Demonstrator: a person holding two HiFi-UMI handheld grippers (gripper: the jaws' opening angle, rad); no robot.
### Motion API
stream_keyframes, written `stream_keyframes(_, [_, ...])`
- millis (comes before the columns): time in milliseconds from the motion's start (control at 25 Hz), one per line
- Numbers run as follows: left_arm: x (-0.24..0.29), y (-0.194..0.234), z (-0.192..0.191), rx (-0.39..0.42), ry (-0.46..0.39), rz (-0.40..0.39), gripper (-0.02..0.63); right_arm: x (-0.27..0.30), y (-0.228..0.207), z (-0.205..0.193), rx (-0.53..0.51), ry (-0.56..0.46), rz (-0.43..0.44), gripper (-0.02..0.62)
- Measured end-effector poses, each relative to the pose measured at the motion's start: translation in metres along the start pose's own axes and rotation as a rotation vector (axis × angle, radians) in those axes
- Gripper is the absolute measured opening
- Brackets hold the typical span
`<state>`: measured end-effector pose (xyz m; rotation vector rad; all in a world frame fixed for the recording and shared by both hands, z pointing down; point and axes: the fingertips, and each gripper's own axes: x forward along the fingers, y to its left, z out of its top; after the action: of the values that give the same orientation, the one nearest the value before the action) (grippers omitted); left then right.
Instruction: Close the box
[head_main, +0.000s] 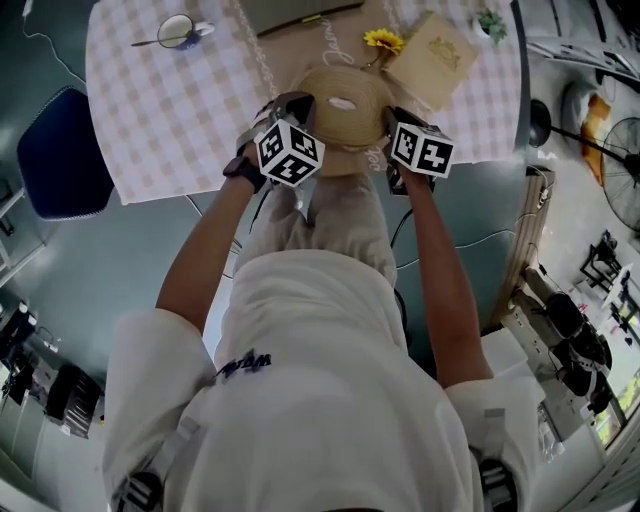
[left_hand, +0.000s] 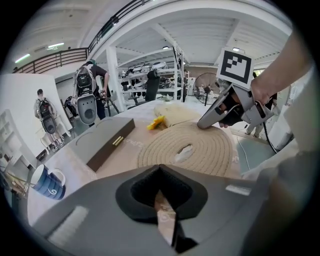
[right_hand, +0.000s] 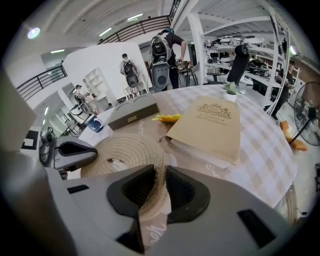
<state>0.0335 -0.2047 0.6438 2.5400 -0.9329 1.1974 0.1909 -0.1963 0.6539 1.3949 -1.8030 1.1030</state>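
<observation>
Angling steeply downward, left tongs (left_hand: 160, 169) clenched shut, right tongs (right_hand: 159, 172) parted astride woven lid (head_main: 340, 80) rim

White short-sleeved shirt (head_main: 330, 400); black wrist strap (head_main: 243, 168).

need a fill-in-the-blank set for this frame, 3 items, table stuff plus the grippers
1. The left gripper and right gripper sit at opposite edges of the round ___ box.
2. The mug on the checked tablecloth is ___ in colour.
3. A yellow ___ lies beside the tan book.

Missing words: woven; blue; sunflower
</observation>
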Motion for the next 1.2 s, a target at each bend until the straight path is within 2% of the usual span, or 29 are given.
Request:
stream_keyframes(160, [-0.004,0.002,0.003,-0.052,0.008,-0.012,0.003,-0.004,0.001,0.005,-0.059,-0.001,0.010,0.090])
stream_keyframes(320, [-0.019,0.011,0.004,-0.080,0.012,0.051,0.003,-0.013,0.004,0.006,-0.064,-0.051,0.028,0.139])
stream_keyframes(640, [-0.071,0.023,0.027,-0.131,-0.077,0.120,0.003,-0.055,0.036,0.020,-0.099,-0.197,0.039,0.137])
stream_keyframes(840, [-0.099,0.029,0.054,-0.105,-0.142,0.167,0.003,-0.084,0.059,0.035,-0.133,-0.294,0.035,0.119])
stream_keyframes(1200, [-0.153,0.048,0.122,-0.049,-0.332,0.218,0.003,-0.153,0.082,0.089,-0.151,-0.511,0.020,0.112])
